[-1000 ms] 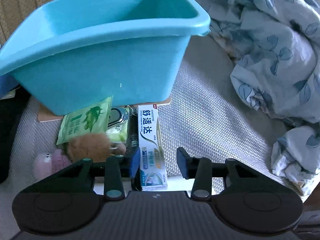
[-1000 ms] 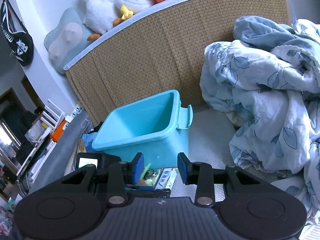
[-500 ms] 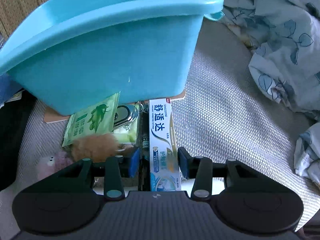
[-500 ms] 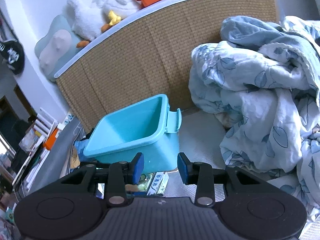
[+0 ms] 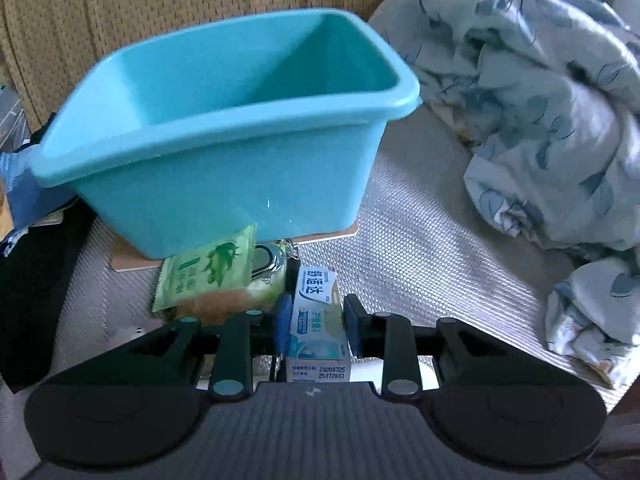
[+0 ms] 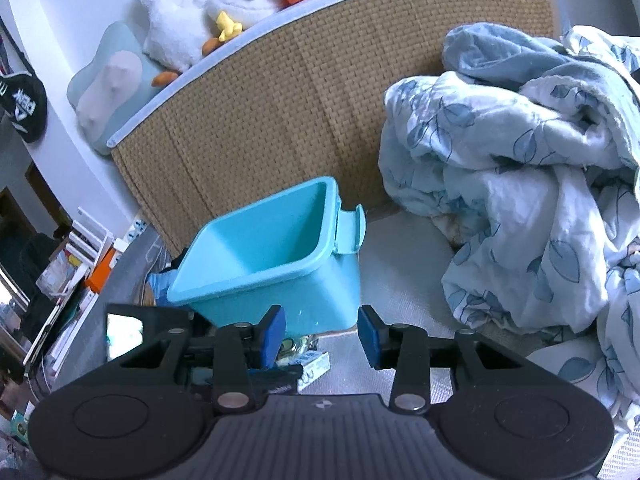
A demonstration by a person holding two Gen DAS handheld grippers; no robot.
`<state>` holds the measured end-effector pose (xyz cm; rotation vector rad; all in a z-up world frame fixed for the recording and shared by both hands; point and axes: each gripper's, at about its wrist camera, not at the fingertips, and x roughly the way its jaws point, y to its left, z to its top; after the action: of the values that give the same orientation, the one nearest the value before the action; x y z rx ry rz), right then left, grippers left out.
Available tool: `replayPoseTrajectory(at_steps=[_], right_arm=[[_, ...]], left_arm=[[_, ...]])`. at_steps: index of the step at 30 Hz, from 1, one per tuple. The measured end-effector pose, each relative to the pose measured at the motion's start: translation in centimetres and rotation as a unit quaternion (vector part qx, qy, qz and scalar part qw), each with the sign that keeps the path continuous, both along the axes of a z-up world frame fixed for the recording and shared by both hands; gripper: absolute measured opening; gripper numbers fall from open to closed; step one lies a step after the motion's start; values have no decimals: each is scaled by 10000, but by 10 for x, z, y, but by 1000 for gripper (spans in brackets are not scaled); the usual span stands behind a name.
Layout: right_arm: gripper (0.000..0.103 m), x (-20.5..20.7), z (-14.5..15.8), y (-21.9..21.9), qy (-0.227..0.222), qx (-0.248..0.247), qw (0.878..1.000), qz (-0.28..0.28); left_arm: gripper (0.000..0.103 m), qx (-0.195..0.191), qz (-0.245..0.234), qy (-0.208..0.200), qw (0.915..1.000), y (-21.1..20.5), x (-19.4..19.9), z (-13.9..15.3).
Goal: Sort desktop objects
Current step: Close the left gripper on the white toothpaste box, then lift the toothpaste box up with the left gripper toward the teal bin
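**Toothpaste box pinched lengthwise in front of the teal bin**

The leaf-print duvet (image 5: 540, 128) fills the right side of the left wrist view, heaped from the top edge down to the lower right. The woven headboard (image 6: 320, 120) runs across the back, with plush toys on its top ledge. The teal bin (image 5: 224, 132) sits in the upper middle of the frame, mouth open upward, resting on a thin board whose edge shows under its lower right corner. Between the bin and the duvet lies a bare strip of textured grey mat (image 5: 420, 264), the widest open ground in view; the left side is crowded by dark fabric.

The toothpaste box (image 5: 318, 320) sits at lower centre, its long axis running away from the camera toward the bin's front wall, printed end nearest the lens. The left gripper (image 5: 314, 318) has its 2 blue pads pressed against the box's long sides. Just left of it, touching the bin's base, lie a green sachet (image 5: 204, 268), a metal item and a tan furry object.

The right gripper (image 6: 322, 332) hangs higher, its jaws spread with nothing between them.
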<state>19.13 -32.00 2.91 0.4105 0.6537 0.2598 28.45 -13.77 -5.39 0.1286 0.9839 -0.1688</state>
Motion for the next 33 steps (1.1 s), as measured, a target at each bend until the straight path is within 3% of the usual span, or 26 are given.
replayPoseTrajectory(at_steps=[12, 22, 33], right_arm=[[44, 0, -22, 17, 325, -242, 9989, 236], [44, 5, -64, 56, 891, -435, 9921, 763], [44, 8, -74, 96, 967, -683, 9880, 991]], left_arm=[[32, -66, 48, -340, 9994, 35, -28, 44], [32, -210, 97, -650, 9976, 61, -50, 82], [32, -337, 109, -1042, 9939, 71, -51, 126]])
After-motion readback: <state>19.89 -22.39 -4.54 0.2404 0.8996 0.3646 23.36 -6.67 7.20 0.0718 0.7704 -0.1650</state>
